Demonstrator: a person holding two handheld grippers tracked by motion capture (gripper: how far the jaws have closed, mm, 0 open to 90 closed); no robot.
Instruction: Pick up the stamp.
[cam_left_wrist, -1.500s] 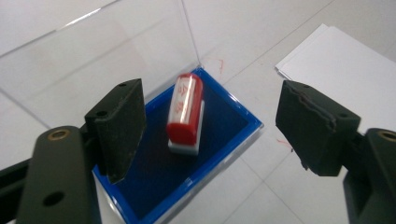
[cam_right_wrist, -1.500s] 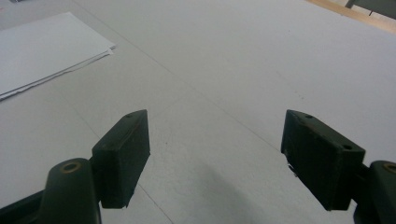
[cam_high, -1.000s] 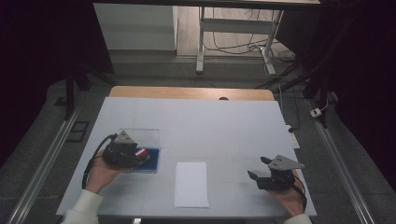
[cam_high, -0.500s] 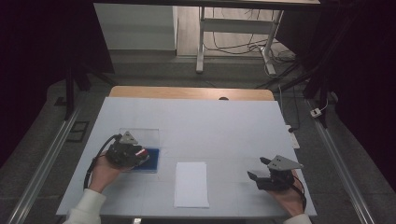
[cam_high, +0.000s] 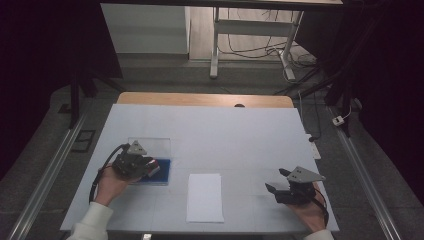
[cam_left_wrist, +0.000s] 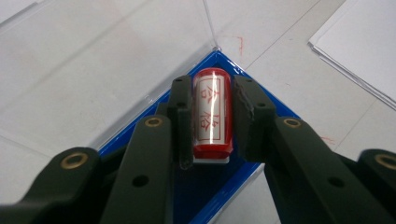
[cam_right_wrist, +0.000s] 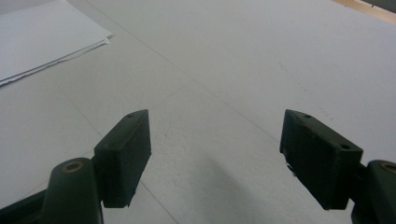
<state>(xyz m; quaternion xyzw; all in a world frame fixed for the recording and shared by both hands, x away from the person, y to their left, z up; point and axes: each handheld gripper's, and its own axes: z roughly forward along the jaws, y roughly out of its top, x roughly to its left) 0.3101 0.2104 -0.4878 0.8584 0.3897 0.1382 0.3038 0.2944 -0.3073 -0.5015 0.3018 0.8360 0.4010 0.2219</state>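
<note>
Over the blue case (cam_left_wrist: 224, 186), the left hand-held gripper (cam_left_wrist: 212, 119) clamps the red stamp (cam_left_wrist: 212, 114).

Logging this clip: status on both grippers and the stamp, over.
Left gripper jaws just closed on red stamp in blue tray. Right gripper open, resting over bare table. Nothing in the way; paper lies apart.

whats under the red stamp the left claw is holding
The red cylindrical stamp with the white label lies in a blue tray of a clear plastic case, with the left claw shut on its sides. The stamp covers the tray surface directly beneath it.
</note>
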